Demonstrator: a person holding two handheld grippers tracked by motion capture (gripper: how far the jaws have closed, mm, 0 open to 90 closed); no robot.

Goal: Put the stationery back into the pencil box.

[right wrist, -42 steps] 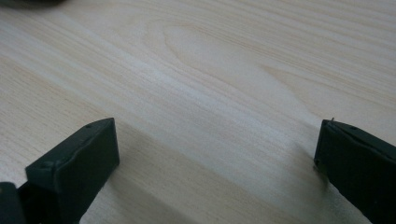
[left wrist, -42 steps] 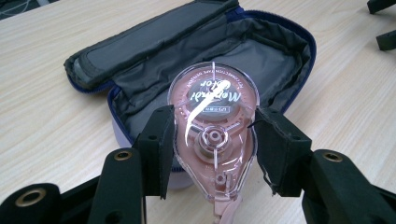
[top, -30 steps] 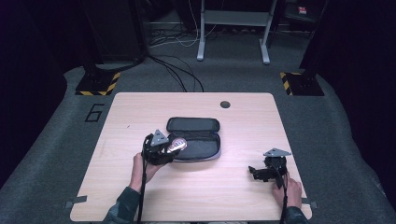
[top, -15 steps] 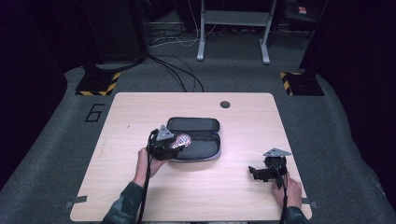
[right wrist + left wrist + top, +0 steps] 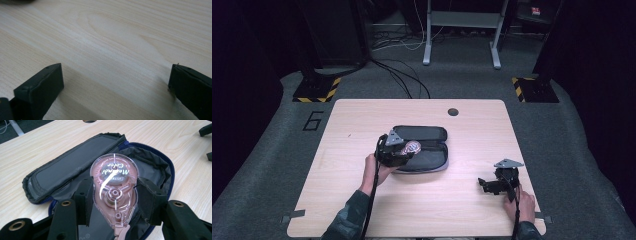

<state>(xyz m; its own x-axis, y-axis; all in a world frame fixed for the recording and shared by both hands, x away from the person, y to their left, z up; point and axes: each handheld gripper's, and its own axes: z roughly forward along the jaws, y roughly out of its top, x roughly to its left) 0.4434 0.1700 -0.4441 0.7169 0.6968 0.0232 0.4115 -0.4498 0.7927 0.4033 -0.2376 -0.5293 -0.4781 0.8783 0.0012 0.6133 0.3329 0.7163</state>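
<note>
While clamped in the left tongs [image 5: 113, 207], correction tape dispenser [image 5: 114, 195] poised over open pencil case [image 5: 62, 167], apparently not yet laid inside; right tongs [image 5: 115, 87] splayed empty above desk [image 5: 112, 37].

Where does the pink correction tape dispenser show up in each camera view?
High view: correction tape dispenser left of centre, in the left gripper, over the open pencil case.
Left gripper view: centre, clamped between the jaws.
Right gripper view: not in it.
Shared landmark: the wooden table.
</note>
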